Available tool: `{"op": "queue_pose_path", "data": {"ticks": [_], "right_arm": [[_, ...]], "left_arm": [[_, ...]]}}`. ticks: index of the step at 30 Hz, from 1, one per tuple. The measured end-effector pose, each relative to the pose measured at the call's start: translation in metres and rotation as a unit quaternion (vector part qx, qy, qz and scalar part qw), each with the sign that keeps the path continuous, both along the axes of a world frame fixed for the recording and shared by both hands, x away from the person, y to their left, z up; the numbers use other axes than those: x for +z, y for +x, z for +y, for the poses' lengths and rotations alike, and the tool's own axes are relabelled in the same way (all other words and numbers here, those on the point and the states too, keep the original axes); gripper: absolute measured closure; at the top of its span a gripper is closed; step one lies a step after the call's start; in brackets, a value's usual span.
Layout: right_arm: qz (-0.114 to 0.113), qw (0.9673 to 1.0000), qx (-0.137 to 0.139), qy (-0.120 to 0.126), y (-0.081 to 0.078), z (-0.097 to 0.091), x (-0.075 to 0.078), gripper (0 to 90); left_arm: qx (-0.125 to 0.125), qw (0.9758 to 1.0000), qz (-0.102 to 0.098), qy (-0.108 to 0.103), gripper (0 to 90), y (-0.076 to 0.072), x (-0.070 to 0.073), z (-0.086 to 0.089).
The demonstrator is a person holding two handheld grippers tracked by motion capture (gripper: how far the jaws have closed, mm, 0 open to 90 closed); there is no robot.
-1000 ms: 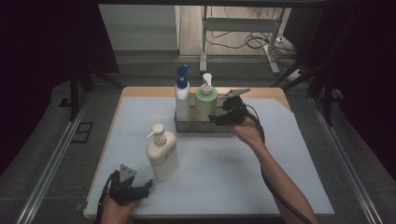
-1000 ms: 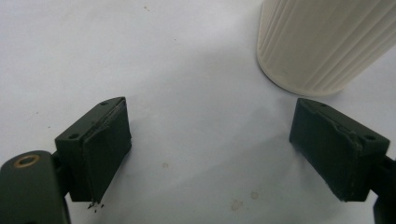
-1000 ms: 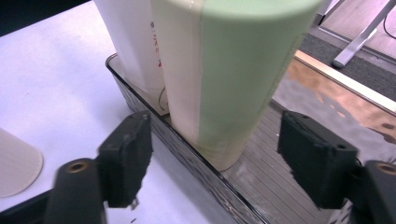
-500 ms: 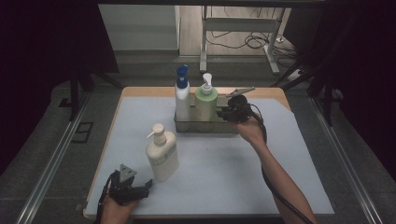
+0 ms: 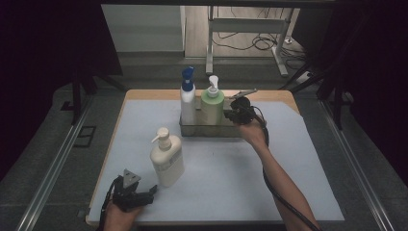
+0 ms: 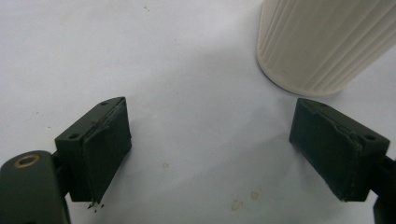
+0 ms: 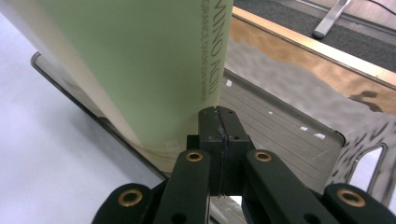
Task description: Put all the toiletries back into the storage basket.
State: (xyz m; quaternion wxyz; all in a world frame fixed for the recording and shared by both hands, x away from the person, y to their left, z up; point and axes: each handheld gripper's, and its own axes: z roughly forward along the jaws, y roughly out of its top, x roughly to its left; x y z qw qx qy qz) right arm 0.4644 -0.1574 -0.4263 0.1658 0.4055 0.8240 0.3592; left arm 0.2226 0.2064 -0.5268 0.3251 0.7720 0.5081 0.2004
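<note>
Closing its jaws with nothing between them, right gripper [image 7: 219,116] dipped beside green bottle [image 7: 140,60].

The metal tray [image 5: 231,131] holds a blue-capped spray bottle [image 5: 187,98] and a green pump bottle [image 5: 212,103] side by side at its left end; its right half lies bare. The right gripper [image 7: 219,122], jaws pressed together, sits just beside the green bottle above that bare floor. The cream pump bottle [image 5: 167,159] stands alone near the left gripper [image 6: 210,149], whose wide jaws have bare white mat [image 5: 298,168] between them.
</note>
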Motion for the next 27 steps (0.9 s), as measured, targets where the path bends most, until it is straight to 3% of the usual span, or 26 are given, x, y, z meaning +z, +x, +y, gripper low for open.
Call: {"op": "queue_pose_path", "data": {"ticks": [14, 27], "right_arm": [[0.015, 0.9998, -0.005, -0.016, 0.015, 0.004, -0.014, 89.5], [0.025, 0.9996, -0.004, -0.016, 0.017, 0.007, -0.022, 89.5]], "left_arm": [[0.000, 1.0000, 0.000, 0.000, 12.5, 0.000, 0.000, 0.000], [0.000, 1.0000, 0.000, 0.000, 12.5, 0.000, 0.000, 0.000]]}}
